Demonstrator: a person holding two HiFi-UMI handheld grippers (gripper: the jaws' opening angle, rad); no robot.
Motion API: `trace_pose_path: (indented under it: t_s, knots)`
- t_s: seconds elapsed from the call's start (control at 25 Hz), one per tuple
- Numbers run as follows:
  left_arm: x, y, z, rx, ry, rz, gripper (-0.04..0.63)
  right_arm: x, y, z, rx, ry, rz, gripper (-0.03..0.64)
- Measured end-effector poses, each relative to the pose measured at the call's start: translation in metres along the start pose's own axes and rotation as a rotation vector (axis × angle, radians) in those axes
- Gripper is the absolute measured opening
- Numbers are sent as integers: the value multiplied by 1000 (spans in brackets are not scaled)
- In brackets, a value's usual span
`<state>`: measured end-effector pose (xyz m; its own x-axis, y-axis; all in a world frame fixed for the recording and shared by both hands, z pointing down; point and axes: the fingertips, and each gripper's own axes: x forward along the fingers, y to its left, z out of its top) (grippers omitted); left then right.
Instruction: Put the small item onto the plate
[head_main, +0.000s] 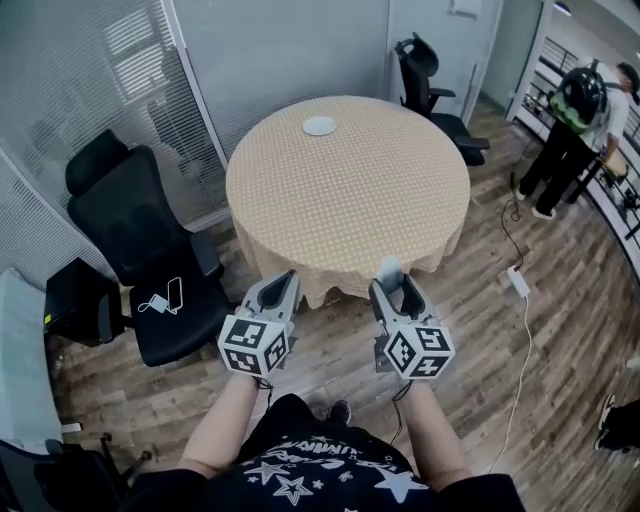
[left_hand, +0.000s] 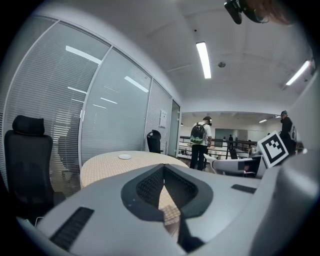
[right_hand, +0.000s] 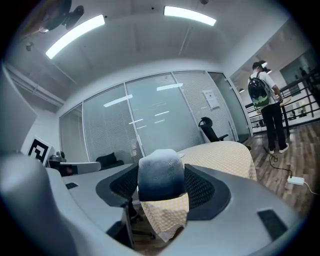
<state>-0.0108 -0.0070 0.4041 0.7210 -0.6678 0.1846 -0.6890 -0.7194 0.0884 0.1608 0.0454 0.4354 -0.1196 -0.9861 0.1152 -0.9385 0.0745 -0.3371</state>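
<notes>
Small item (right_hand: 160, 175), pale and rounded, is pinched between the jaws of the right gripper (right_hand: 161, 189). The pads press its two sides. It sticks up past the jaw tips with the rounded end uppermost; it looks about as wide as tall, so the long axis is unclear. In the head view the small item (head_main: 388, 267) sits at the front of the right gripper (head_main: 393, 286), in the air just off the near edge of the round counter (head_main: 350, 200), over the wood floor (head_main: 500, 330).

The left gripper (left_hand: 163, 186) has its jaws closed together with nothing between them; checked cloth shows through the gap under the tips. In the head view the left gripper (head_main: 280, 289) is beside the right one, also off the near edge.

The plate (head_main: 319, 125) is white, lies flat near the far edge of the counter and is well apart from the item. The left gripper view shows the plate (left_hand: 125, 156) too.

A black chair (head_main: 140, 250) stands left of the counter.
</notes>
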Motion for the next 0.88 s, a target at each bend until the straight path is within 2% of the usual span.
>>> trace_pose_path:
  t_s: [0.2,0.44,0.88]
  knots:
    - [26,18,-3,-12,12,2,8,28,-15,-2,11,13,-12,296]
    - [88,53,0,-27,10,-31,6,75,-42,1,13,35,-61,297]
    - [209,151,28,-31,11,-77,6,216,-89,44,51,-3,-141,298]
